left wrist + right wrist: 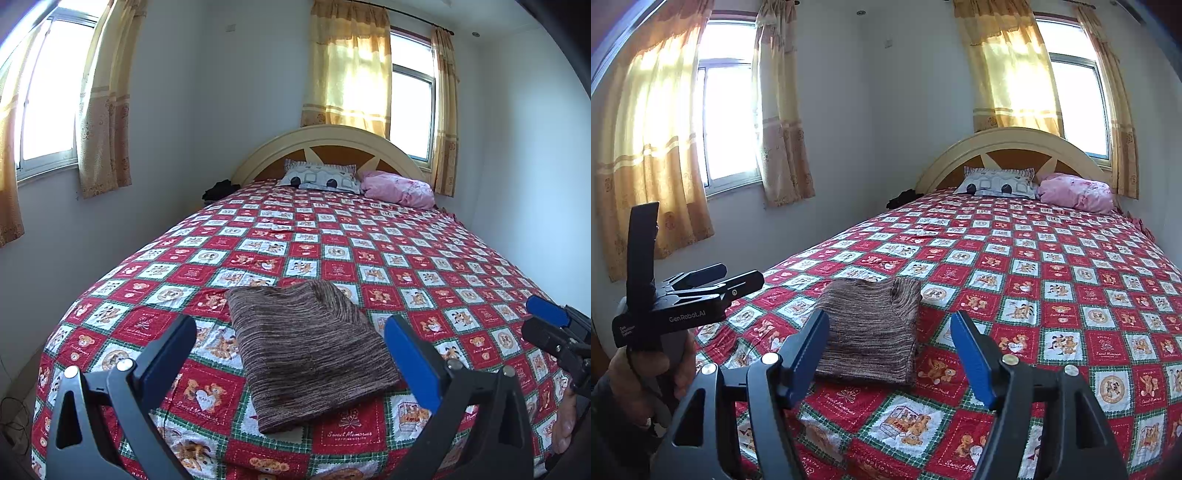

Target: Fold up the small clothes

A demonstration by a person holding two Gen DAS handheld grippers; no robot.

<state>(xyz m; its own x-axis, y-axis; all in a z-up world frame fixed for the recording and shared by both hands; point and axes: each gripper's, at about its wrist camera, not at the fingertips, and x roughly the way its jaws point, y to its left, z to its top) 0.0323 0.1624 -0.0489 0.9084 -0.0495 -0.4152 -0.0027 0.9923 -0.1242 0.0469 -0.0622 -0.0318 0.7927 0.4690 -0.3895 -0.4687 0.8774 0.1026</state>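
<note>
A brown striped knit garment (310,350) lies folded into a flat rectangle on the red patterned bedspread (332,236), near the foot of the bed. It also shows in the right wrist view (871,328). My left gripper (291,339) is open and empty, held above and just short of the garment, its blue pads to either side. My right gripper (890,332) is open and empty, also held back from the garment. The right gripper shows at the right edge of the left wrist view (554,325); the left gripper shows at the left of the right wrist view (713,284).
The bed fills the room, with a curved wooden headboard (328,144), a grey patterned pillow (321,179) and a pink pillow (399,190) at the far end. Curtained windows (48,92) stand on the left and back walls. A dark bundle (219,190) sits beside the headboard.
</note>
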